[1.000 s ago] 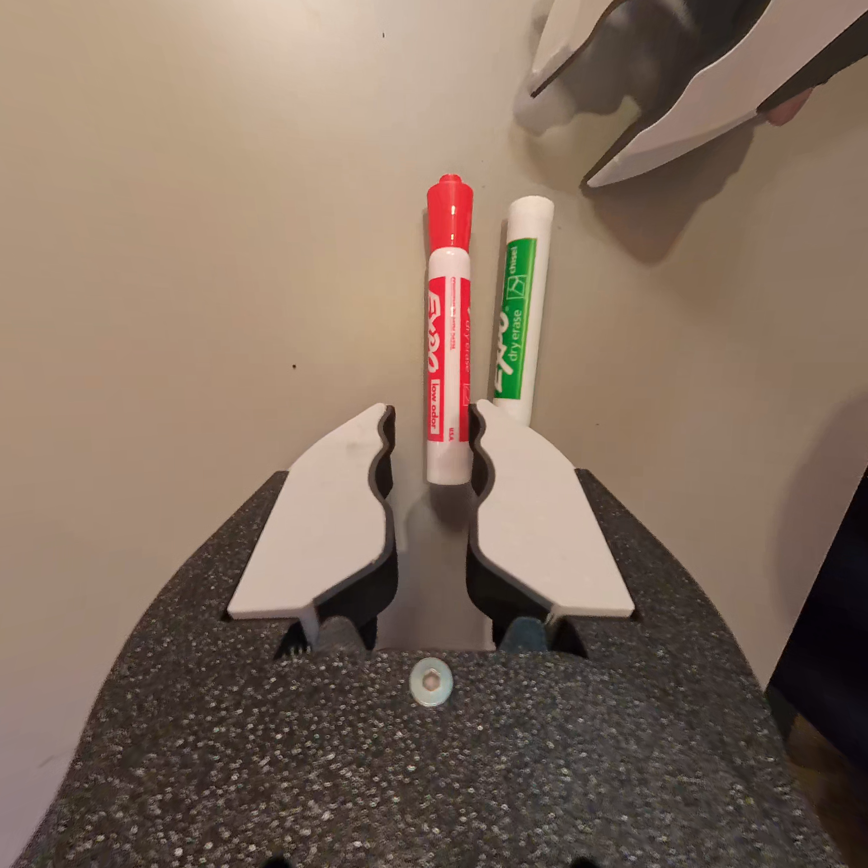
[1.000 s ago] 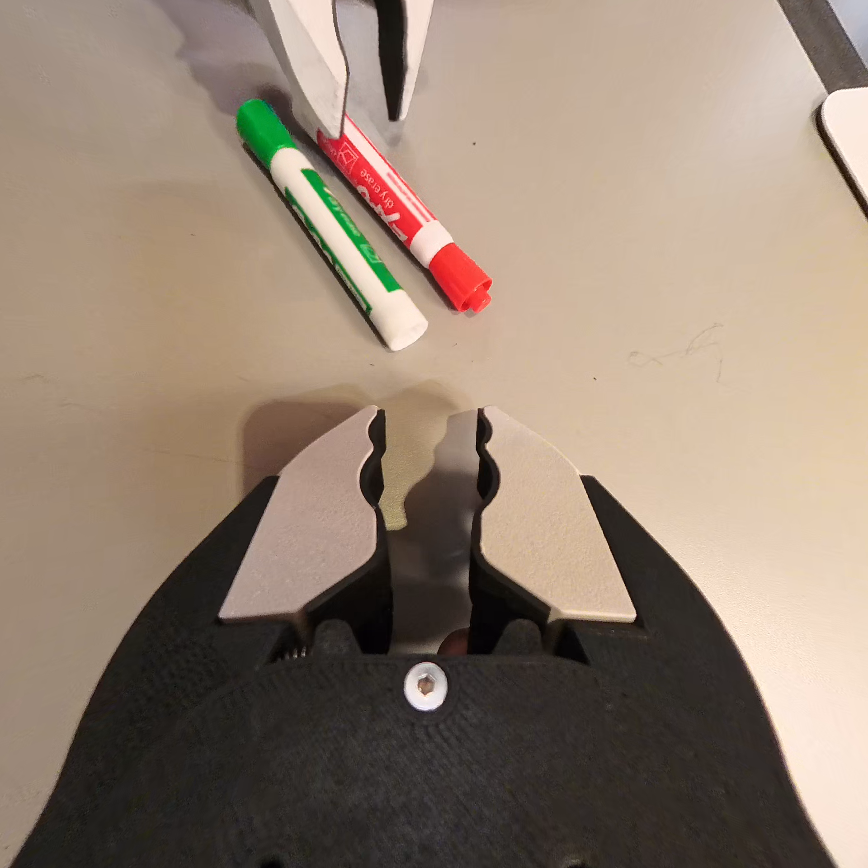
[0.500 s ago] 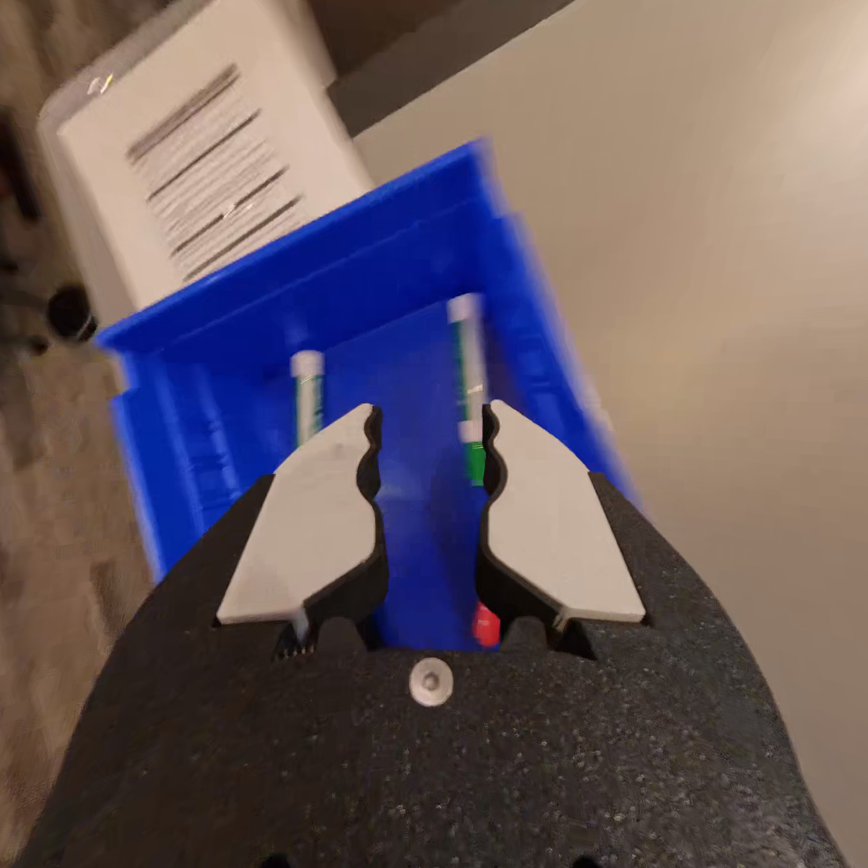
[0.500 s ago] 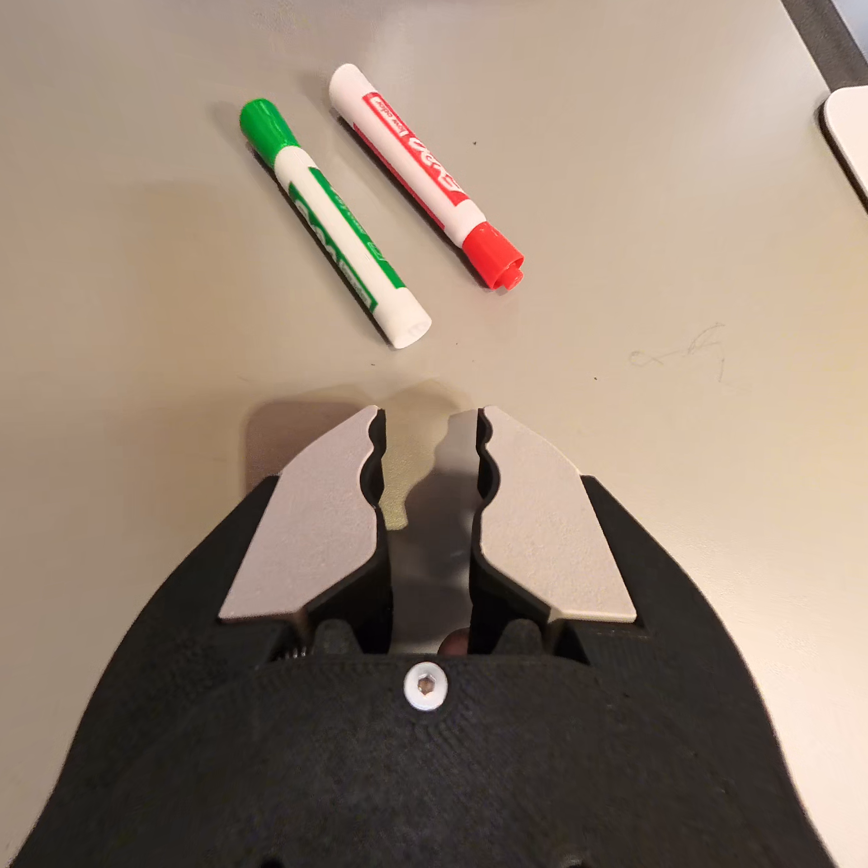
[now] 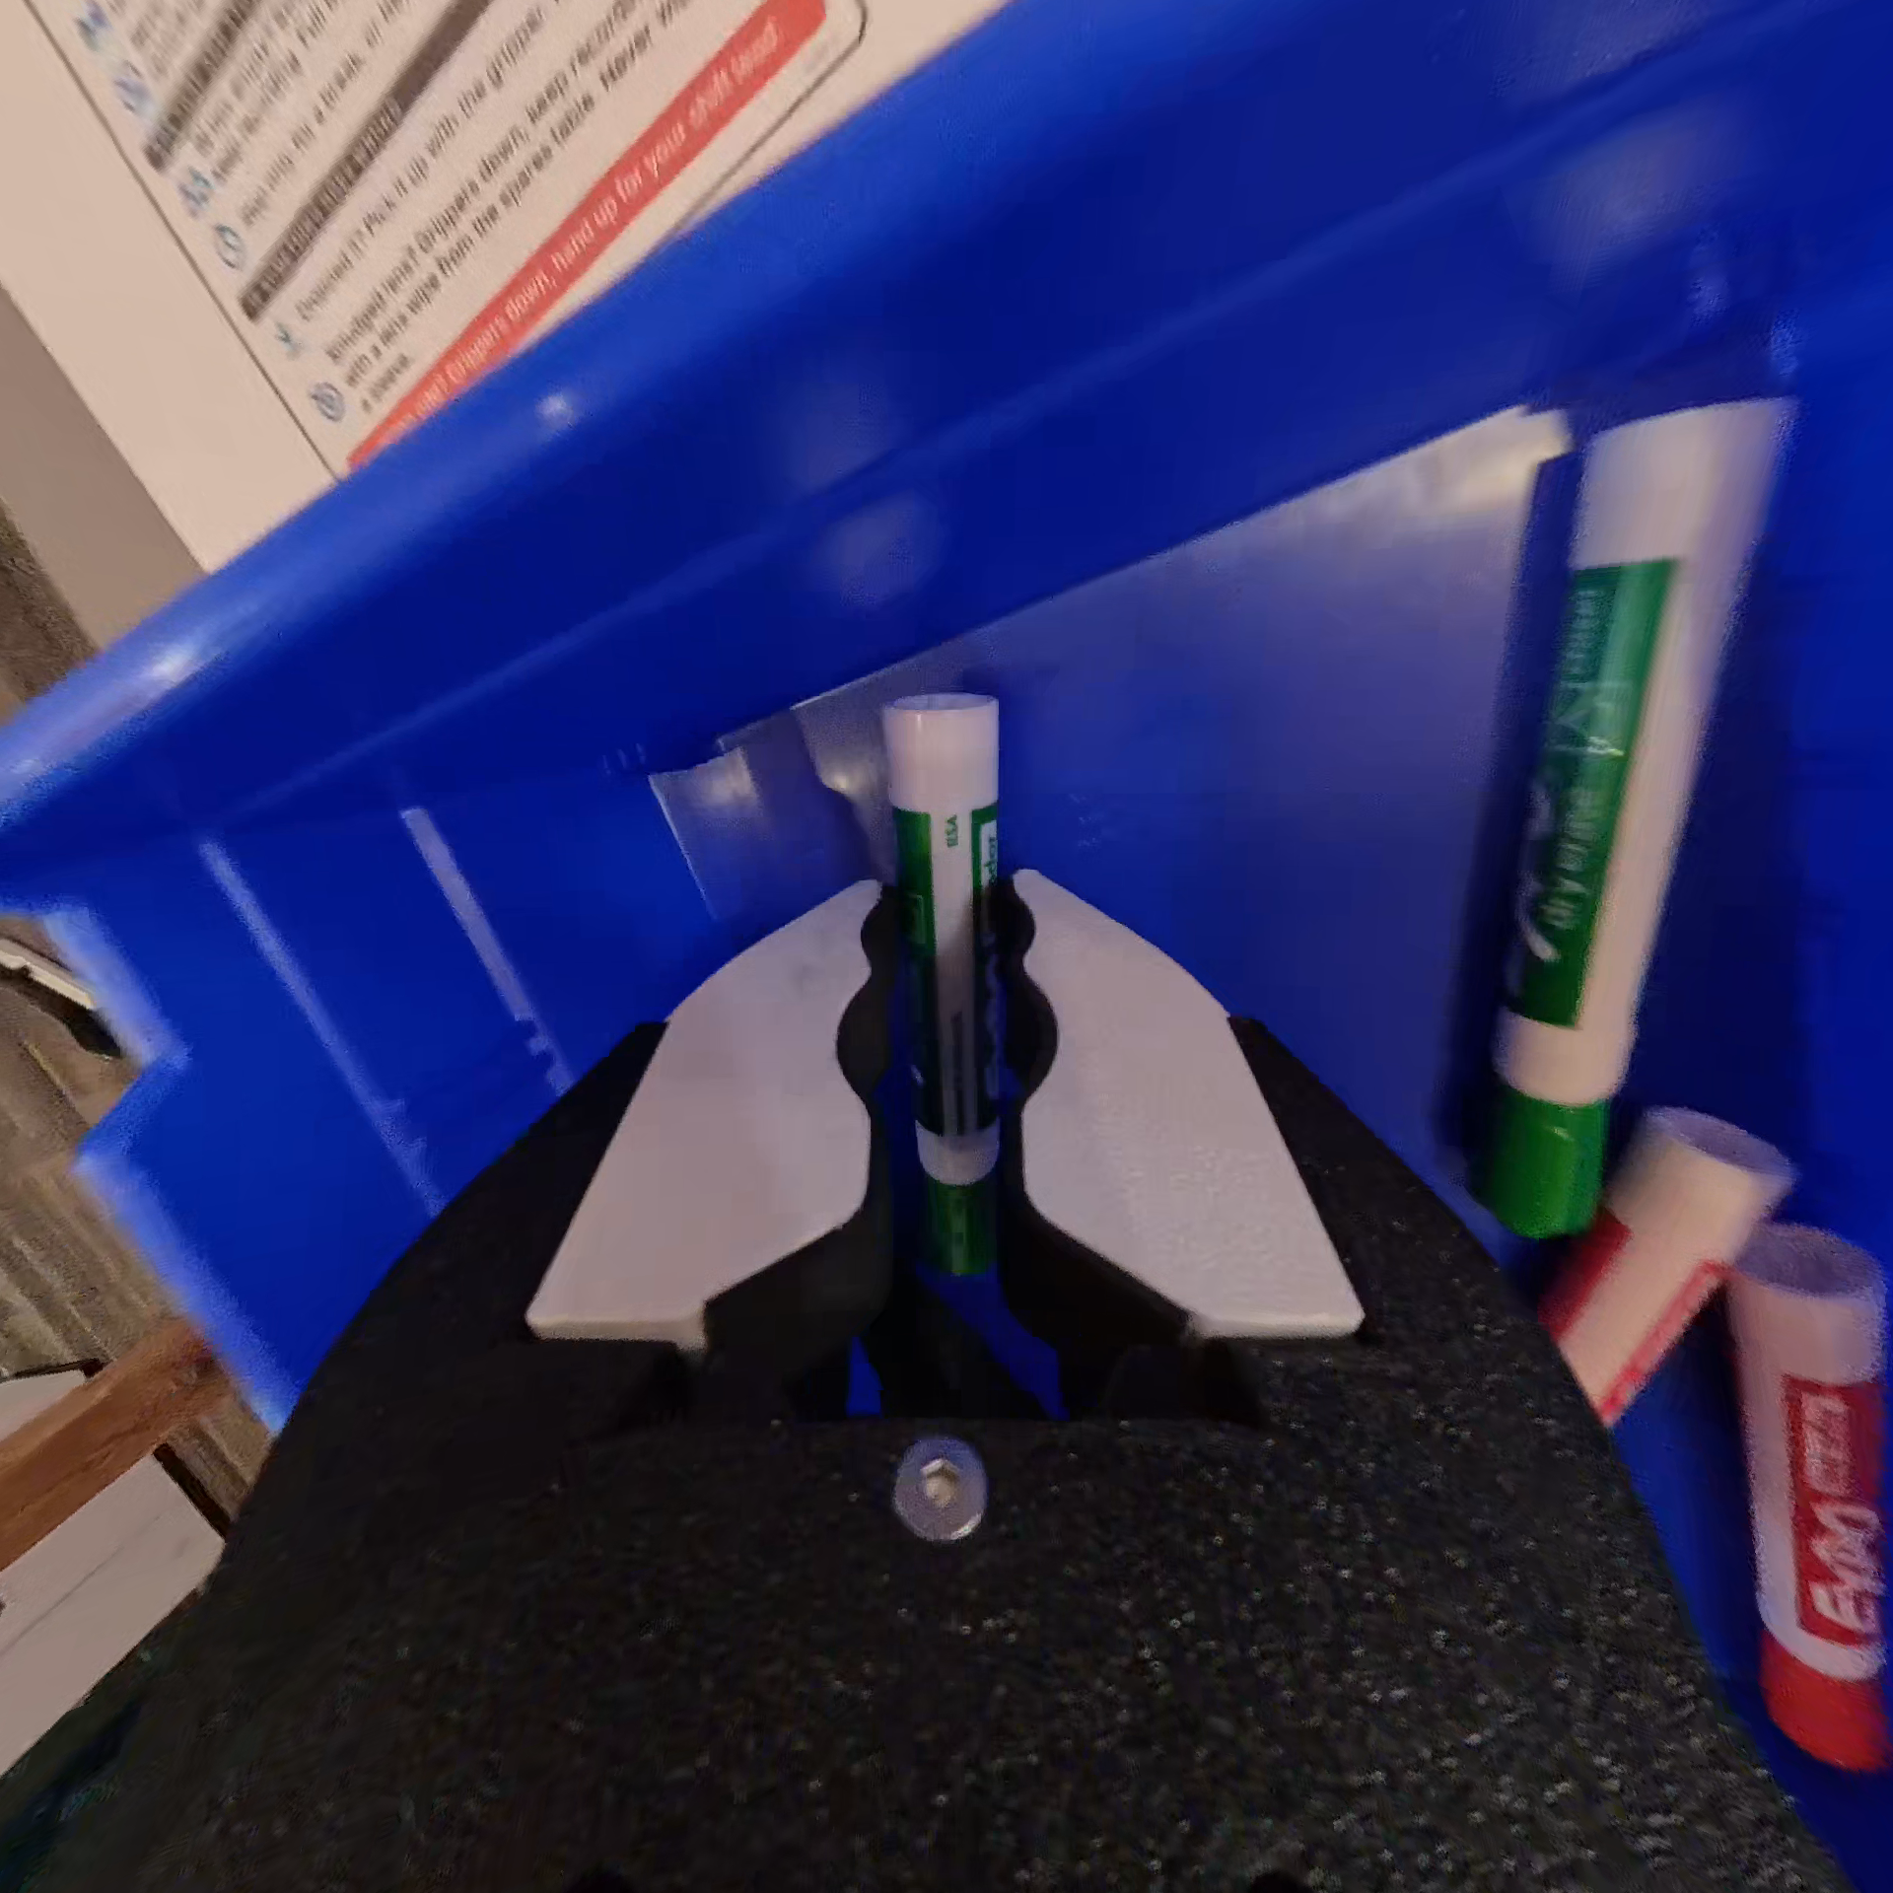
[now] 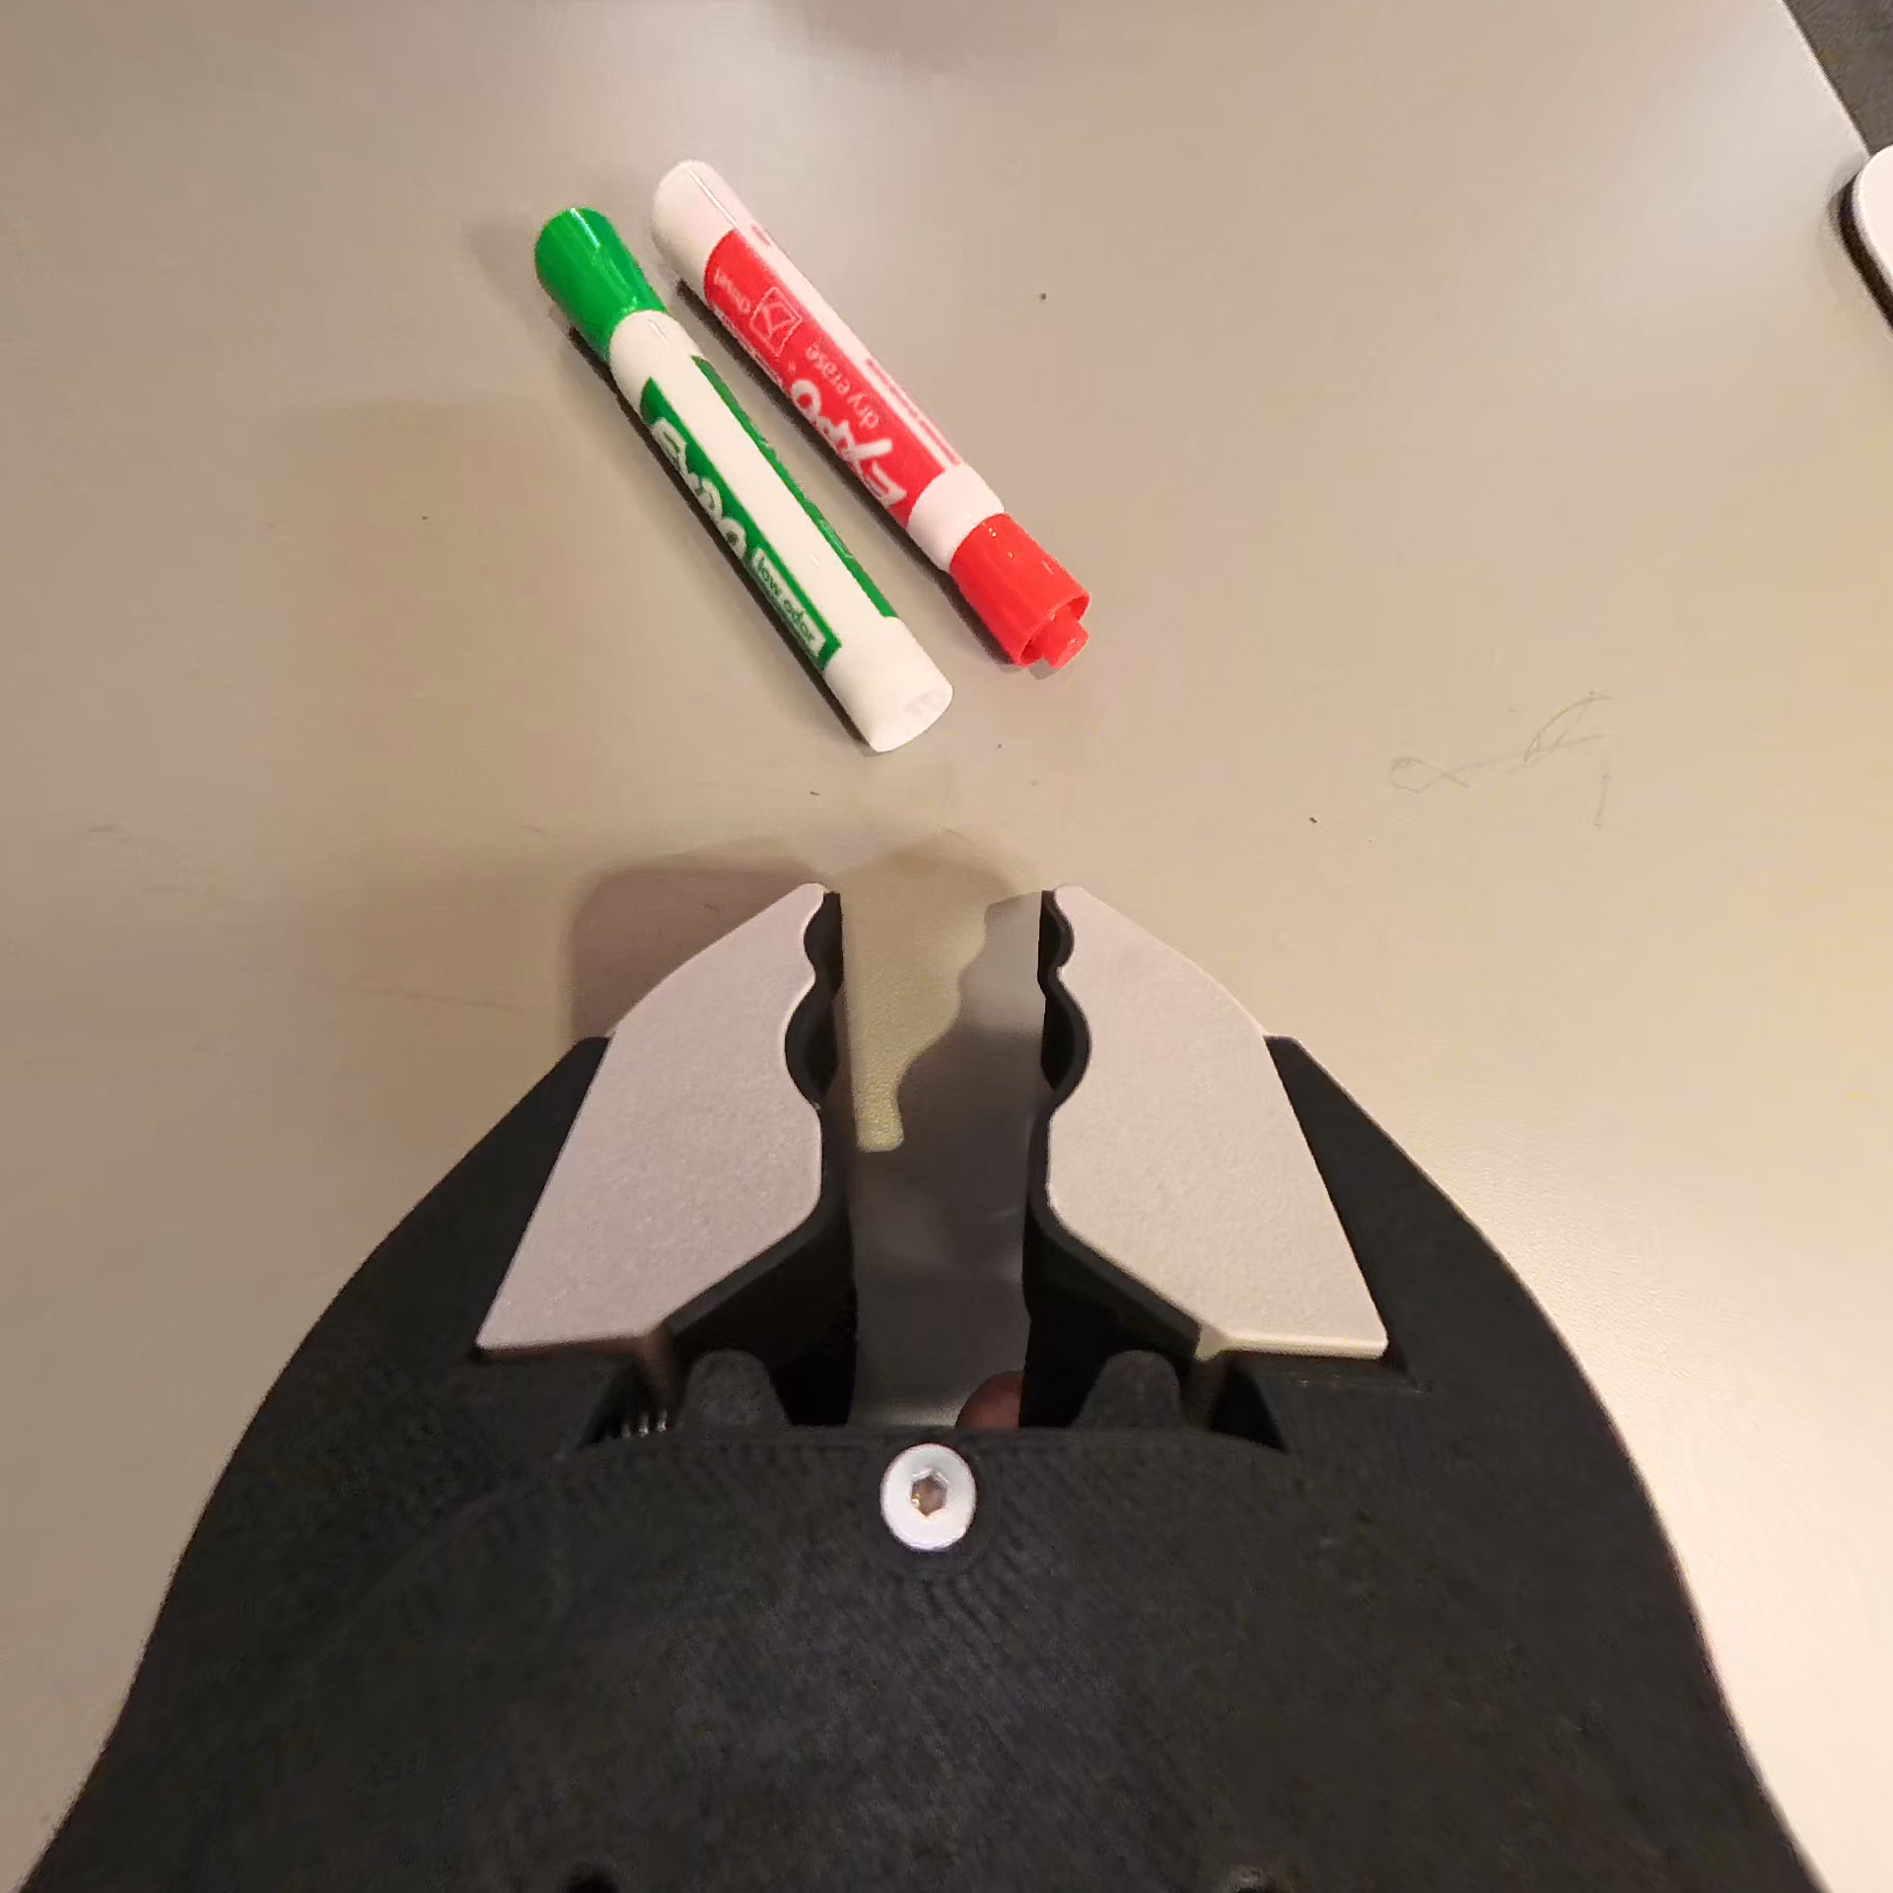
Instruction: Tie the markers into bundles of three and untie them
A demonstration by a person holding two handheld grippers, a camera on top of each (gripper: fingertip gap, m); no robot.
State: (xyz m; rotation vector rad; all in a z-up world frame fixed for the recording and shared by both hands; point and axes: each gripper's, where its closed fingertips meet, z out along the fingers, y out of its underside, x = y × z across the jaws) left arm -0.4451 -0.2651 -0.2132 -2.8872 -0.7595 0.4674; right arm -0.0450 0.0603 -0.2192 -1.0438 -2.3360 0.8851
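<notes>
Green marker cap end hidden betw claw fingers; bin edges blurred

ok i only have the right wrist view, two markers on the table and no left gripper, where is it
observer: The left gripper is down inside a blue bin.
operator: is it holding anything
observer: Yes, a green marker lies lengthwise between its fingers, and the jaws look closed on it.
operator: any more markers in that bin
observer: Three more: a second green marker against the right wall, and two red markers just below it.
</notes>
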